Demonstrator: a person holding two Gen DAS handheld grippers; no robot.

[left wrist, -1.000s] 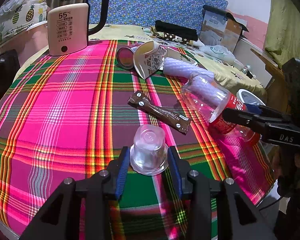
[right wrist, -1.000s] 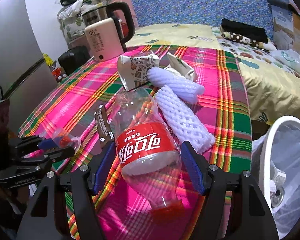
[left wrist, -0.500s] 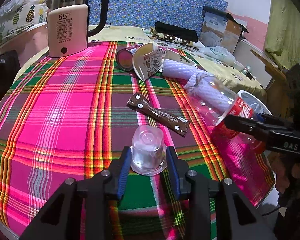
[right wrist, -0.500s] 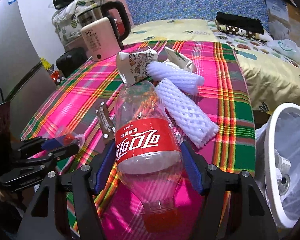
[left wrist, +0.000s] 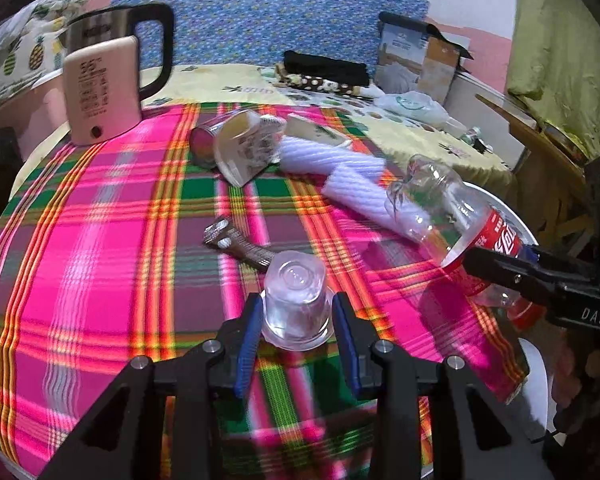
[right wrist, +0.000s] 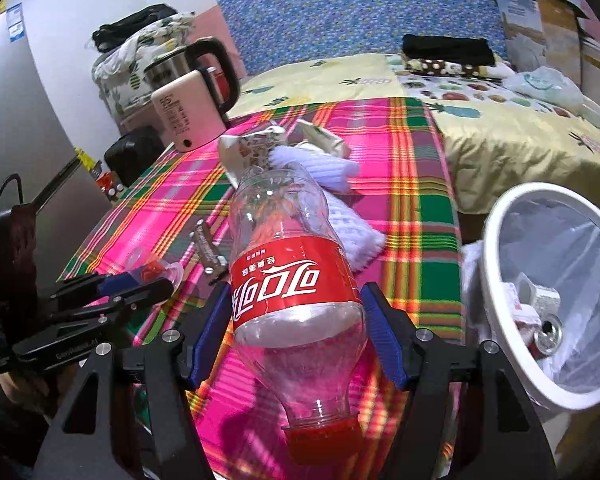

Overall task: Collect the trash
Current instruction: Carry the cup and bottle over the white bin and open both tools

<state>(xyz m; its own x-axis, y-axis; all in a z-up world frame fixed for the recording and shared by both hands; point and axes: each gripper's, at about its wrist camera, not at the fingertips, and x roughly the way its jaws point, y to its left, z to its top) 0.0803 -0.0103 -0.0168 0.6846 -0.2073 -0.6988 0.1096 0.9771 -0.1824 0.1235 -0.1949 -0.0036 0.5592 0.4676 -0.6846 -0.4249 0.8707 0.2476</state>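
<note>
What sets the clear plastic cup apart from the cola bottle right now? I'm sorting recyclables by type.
The clear plastic cup is short and unlabelled; the cola bottle is tall with a red label. The cup sits between the left claw pads bottom away from the camera; the bottle lies in the right claw, red cap toward the camera. Both are transparent, empty and gripped.

- Left gripper [left wrist: 296, 330] clamps an upturned clear plastic cup [left wrist: 296, 300] above plaid tablecloth [left wrist: 100, 240].
- Right gripper [left wrist: 496, 266], at right, grips cola bottle [left wrist: 452, 216].
- Brown wrapper [left wrist: 240, 246] just behind cup.
</note>
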